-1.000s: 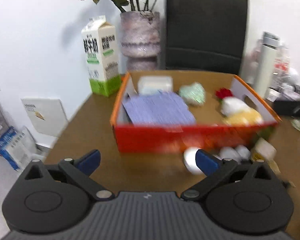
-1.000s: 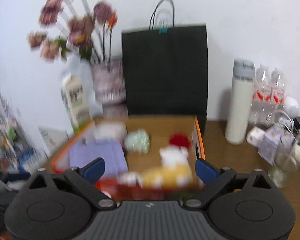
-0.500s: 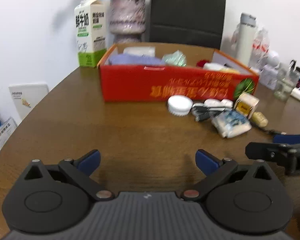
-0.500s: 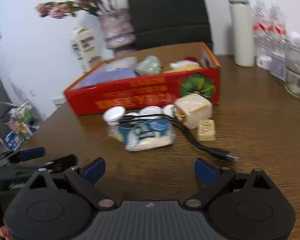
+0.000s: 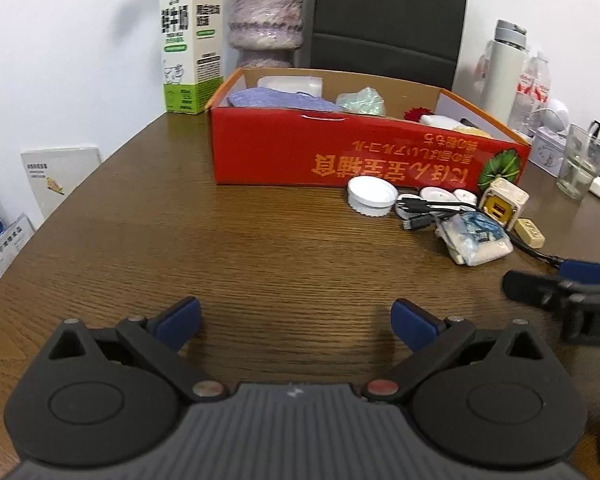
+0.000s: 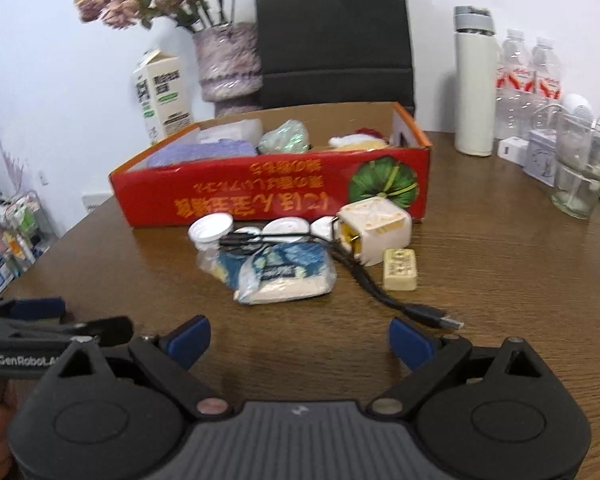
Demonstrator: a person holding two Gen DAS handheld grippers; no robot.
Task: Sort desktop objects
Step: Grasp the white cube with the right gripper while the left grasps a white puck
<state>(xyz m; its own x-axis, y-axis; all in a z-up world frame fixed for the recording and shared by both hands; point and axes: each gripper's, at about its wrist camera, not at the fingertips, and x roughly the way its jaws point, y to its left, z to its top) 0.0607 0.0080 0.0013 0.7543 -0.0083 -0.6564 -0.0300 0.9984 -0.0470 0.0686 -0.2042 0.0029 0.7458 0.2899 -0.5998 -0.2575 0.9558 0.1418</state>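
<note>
A red cardboard box (image 5: 364, 160) (image 6: 276, 200) stands on the brown table and holds a purple cloth, a green packet and other items. In front of it lie a white lid (image 5: 372, 196) (image 6: 211, 229), a black cable (image 6: 384, 292), a blue-and-white packet (image 5: 476, 240) (image 6: 284, 274), a cream cube adapter (image 5: 504, 202) (image 6: 376, 228) and a small cream block (image 6: 400, 275). My left gripper (image 5: 296, 320) is open and empty over bare table. My right gripper (image 6: 300, 340) is open and empty, just short of the packet.
A milk carton (image 5: 190, 44), a flower vase (image 5: 266, 12) and a black bag (image 5: 388, 20) stand behind the box. A white flask (image 6: 474, 84), water bottles (image 6: 528, 80) and a glass (image 6: 584, 168) stand at the right.
Both grippers have dropped from above the box to low over the table and pulled back. The loose items in front of the box have come into view. Both stay open.
</note>
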